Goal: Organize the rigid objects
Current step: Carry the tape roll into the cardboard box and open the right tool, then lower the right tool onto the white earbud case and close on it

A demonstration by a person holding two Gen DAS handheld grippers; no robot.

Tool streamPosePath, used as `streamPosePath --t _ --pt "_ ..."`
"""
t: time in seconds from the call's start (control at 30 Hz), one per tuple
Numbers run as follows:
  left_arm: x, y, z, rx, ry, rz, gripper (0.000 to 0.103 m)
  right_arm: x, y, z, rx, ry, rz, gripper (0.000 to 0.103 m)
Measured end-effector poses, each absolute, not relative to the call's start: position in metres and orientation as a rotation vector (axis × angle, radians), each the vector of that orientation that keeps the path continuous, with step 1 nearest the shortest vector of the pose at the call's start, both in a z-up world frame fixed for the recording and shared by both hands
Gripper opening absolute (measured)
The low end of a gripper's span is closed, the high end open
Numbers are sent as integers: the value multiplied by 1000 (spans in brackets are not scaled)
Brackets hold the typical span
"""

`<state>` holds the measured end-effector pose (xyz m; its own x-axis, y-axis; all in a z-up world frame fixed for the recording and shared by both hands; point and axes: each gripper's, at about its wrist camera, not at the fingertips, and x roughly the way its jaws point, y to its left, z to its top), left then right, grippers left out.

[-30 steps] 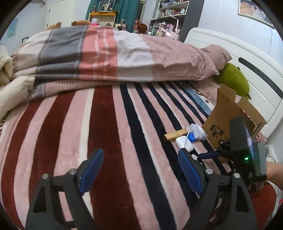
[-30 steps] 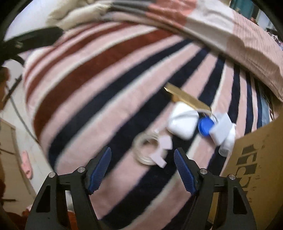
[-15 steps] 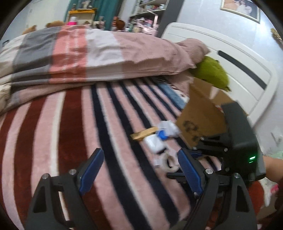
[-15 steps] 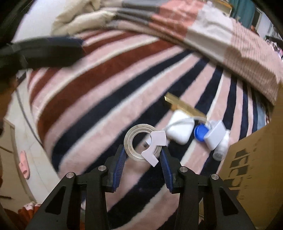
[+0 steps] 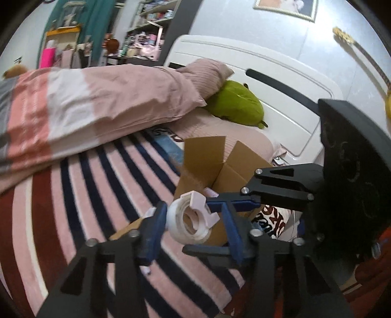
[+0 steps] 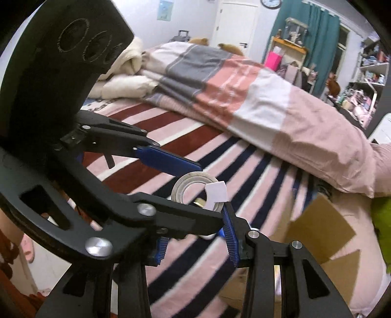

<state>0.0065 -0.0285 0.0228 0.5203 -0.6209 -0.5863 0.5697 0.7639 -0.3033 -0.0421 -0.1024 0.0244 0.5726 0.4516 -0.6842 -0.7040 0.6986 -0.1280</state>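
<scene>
L gripper [image 5: 193, 215] and R gripper [image 6: 195, 232] meet at right angles on one tape roll [image 5: 174, 220]. Both sets of jaws have just been closing and now stand narrow. L's blue pads sit against the roll's two sides, and R's fingers [image 5: 232, 203] cross above and below it, so both appear to grip it. The roll hangs in the air above a striped blanket [image 5: 85, 186], just in front of an open cardboard box [image 5: 205, 156] whose raised flaps stand right behind it. In each wrist view the other gripper's black frame blocks a big part of the scene. In the R view, L's lower finger hides the roll's bottom edge. Also around: a folded pink, white and grey duvet [image 5: 97, 97] across the bed, a green plush toy [image 5: 234, 102] against the white headboard [image 5: 281, 80], and cluttered shelves [image 5: 151, 17] and a teal curtain [image 6: 315, 29] at the back. Count: 2 grippers, 1 tape roll, 1 box, 1 green plush. The roll is a small ring of pale, translucent-white tape w/ a wide hollow core, and a white plastic cutter clip [image 5: 195, 199] is snapped over its rim. It is tilted, w/ its open face toward the L camera.
</scene>
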Motion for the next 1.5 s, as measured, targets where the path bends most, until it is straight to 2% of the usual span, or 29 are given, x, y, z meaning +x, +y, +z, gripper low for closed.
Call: streamPosePath --t 0.07,0.1,0.57,0.6,0.63,0.67,0.7,0.73,0.8,1.0,1.1,1.3,1.5 --pt "16 -48 28 -55 732 -722 36 -37 -116 28 -394 669 665 35" --pt "21 -54 29 -42 733 -716 29 -32 -126 30 -379 671 648 35" --pt "72 -151 26 37 792 -810 29 9 -223 26 -258 744 495 35" --pt "73 -154 25 43 795 -808 36 11 -226 25 -261 748 488 35" --pt "73 -156 25 51 797 -801 55 13 -227 23 -266 752 485 35" --pt "73 -156 26 59 784 -778 65 16 -229 21 -283 763 474 35" --pt "73 -156 27 61 773 -769 73 16 -230 19 -293 770 456 40" --pt "72 -155 29 64 766 -769 74 18 -232 17 -299 776 433 55" --pt "70 -152 31 56 763 -774 75 20 -238 15 -279 777 414 71" --pt "60 -142 37 72 742 -734 76 19 -245 16 -228 797 425 72" --pt "53 -133 41 69 728 -727 76 14 -242 17 -223 790 438 82" --pt "34 -103 51 54 691 -694 76 -6 -223 29 -243 734 497 82" --pt "16 -37 59 16 645 -580 76 -28 -171 43 -286 682 604 82"
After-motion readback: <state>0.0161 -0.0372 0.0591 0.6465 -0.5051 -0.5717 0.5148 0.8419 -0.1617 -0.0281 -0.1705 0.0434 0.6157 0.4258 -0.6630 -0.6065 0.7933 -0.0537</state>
